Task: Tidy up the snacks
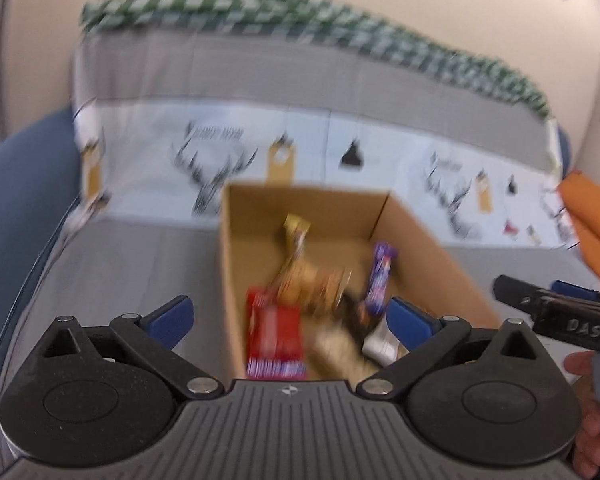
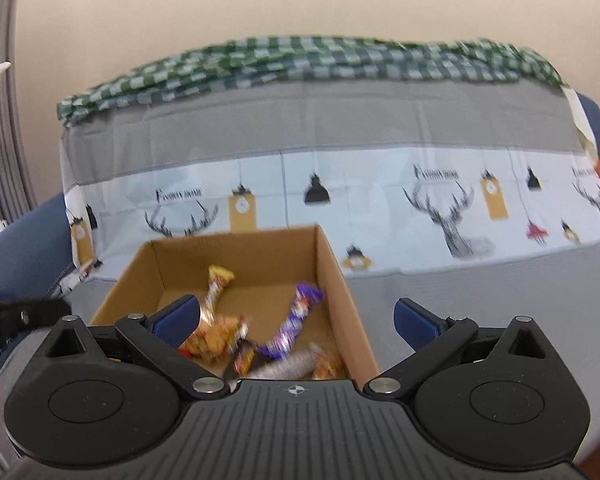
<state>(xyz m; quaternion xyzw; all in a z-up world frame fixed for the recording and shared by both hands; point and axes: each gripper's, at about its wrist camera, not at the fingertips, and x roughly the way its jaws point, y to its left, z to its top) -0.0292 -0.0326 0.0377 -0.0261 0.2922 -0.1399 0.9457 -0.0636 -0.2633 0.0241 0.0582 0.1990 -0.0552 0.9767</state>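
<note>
An open cardboard box (image 1: 428, 248) sits on a grey cover and shows in the right wrist view too (image 2: 332, 264). Inside lie several snacks: a red packet (image 1: 274, 336), a purple bar (image 1: 380, 280) (image 2: 296, 320), a yellow wrapper (image 1: 296, 228) (image 2: 218, 280), orange packets (image 2: 216, 336) and a silver pack (image 2: 288, 364). My left gripper (image 1: 290, 316) is open and empty, above the box's near end. My right gripper (image 2: 298, 316) is open and empty, above the box's near right corner; it shows at the right of the left wrist view (image 1: 556, 308).
The box rests on a sofa seat with a grey cover (image 2: 480, 300). The backrest has a deer-print cloth (image 2: 440, 208) and a green checked cloth (image 2: 300, 60) on top. A blue armrest (image 1: 20, 200) is at the left. An orange item (image 1: 592, 216) lies at the right.
</note>
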